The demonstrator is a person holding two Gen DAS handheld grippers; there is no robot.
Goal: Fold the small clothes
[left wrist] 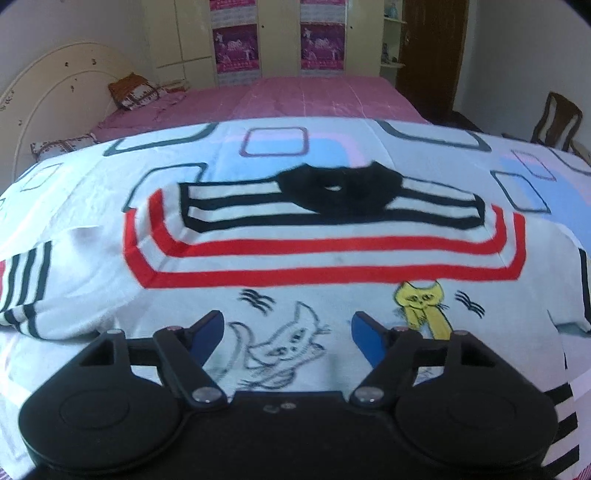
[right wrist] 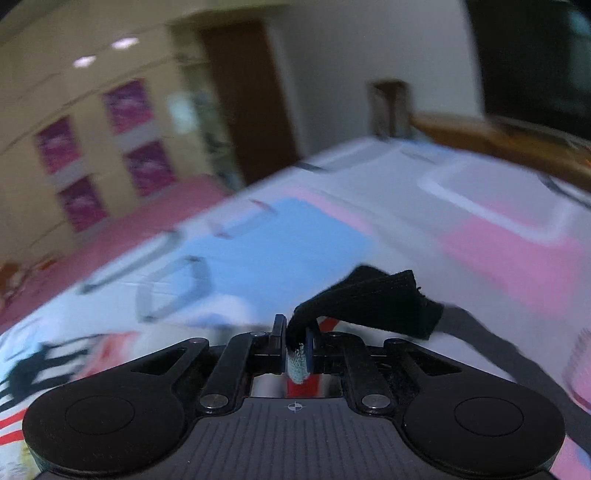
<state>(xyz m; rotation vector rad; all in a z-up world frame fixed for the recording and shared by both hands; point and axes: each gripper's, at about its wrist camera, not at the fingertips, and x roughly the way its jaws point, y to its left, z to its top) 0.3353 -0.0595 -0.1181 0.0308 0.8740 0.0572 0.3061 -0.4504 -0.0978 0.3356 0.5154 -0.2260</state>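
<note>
A small white top (left wrist: pixel 314 254) with red and black stripes, a black collar (left wrist: pixel 338 190) and cat drawings lies flat on a patterned bedsheet (left wrist: pixel 517 173). My left gripper (left wrist: pixel 288 328) is open and empty, hovering over the garment's near hem beside the outlined cat. In the right wrist view, my right gripper (right wrist: pixel 295 332) is shut on a black edge of the garment (right wrist: pixel 369 299), lifting it off the sheet (right wrist: pixel 295 236). That view is blurred.
A pink bed (left wrist: pixel 295 99) with cushions (left wrist: pixel 136 90) lies beyond the sheet, with a cream wardrobe (left wrist: pixel 280 33) behind it. A wooden chair (left wrist: pixel 557 118) stands at the right. A wooden board edge (right wrist: pixel 498 136) borders the sheet in the right wrist view.
</note>
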